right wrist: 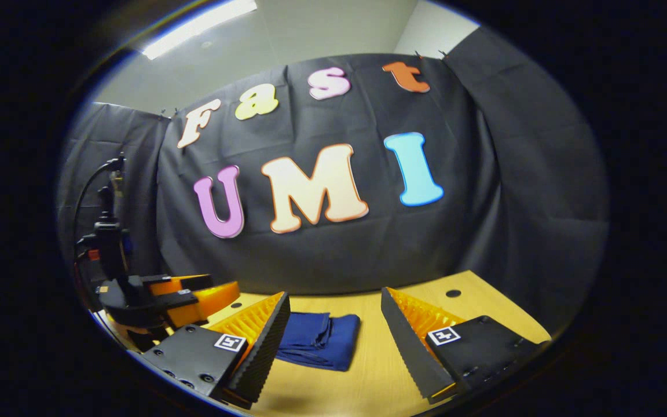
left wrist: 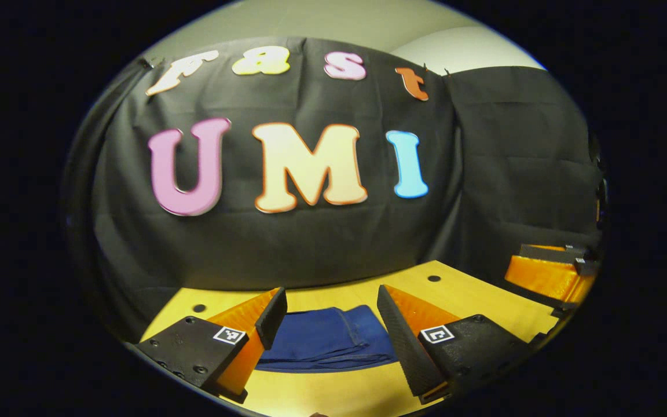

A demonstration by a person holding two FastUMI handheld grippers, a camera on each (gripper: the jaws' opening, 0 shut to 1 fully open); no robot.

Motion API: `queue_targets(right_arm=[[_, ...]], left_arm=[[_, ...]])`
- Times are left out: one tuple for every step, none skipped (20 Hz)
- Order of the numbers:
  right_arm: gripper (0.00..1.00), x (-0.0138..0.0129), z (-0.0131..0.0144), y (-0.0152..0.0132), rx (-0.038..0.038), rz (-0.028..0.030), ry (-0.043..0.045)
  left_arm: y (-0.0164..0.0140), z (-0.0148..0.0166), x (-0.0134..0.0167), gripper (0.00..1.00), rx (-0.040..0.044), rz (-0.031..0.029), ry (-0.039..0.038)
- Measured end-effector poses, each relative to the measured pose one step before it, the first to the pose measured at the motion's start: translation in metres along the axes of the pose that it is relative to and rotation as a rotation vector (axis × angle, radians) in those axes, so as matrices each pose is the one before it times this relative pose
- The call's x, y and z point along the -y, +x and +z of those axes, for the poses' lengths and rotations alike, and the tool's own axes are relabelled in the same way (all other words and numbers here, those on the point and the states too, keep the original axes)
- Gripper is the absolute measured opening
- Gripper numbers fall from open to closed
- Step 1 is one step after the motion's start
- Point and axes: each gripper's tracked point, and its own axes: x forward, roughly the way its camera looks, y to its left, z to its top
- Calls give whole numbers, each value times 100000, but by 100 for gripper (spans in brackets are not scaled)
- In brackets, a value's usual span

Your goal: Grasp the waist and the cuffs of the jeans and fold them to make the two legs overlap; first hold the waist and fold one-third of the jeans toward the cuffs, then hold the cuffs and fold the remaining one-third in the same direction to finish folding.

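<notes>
Black cloth hangs behind a yellow wooden table [left wrist: 472, 301], where the blue jeans [left wrist: 327, 339] lie folded into a compact bundle. Above them the left gripper [left wrist: 332, 324] hovers with its jaws spread wide, holding nothing. Beside it, the right gripper [right wrist: 333, 330] is equally wide apart and empty, the jeans [right wrist: 319, 339] lying just ahead.

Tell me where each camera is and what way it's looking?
Left gripper view: rides the left gripper, looks forward over the folded blue denim jeans on the yellow wooden table; own two fingers spread apart, the other gripper at far right.
Right gripper view: rides the right gripper, facing likewise; own fingers apart, the other gripper at left.
Both share jeans, table, black cloth wall.
</notes>
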Motion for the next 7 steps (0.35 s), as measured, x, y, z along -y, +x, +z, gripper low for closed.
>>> queue_targets(right_arm=[[97,-710,640,-603,3027,-903,-1488],[94,-1279,1250,-1079,2853,-475,-457],[98,-1324,1080,-946,2926,40,-262],[97,-1150,1192,-977,2994,-675,-671],[97,-1155,1082,-696,2426,193,-880],[94,-1249,885,-904,2057,418,-891],[94,-1020,687,-664,1406,529,-463]], left_arm=[[-1831,707,-525,94,782,988,-626],[-2009,494,-747,93,410,1193,-1324],[-2064,436,-797,93,-88,548,-764],[-1691,703,-1096,93,1292,1685,-57],[-1317,711,-1288,94,1803,2058,974],[-1176,821,-1153,93,2083,1871,1616],[-1114,512,-1031,93,1463,1817,1674]])
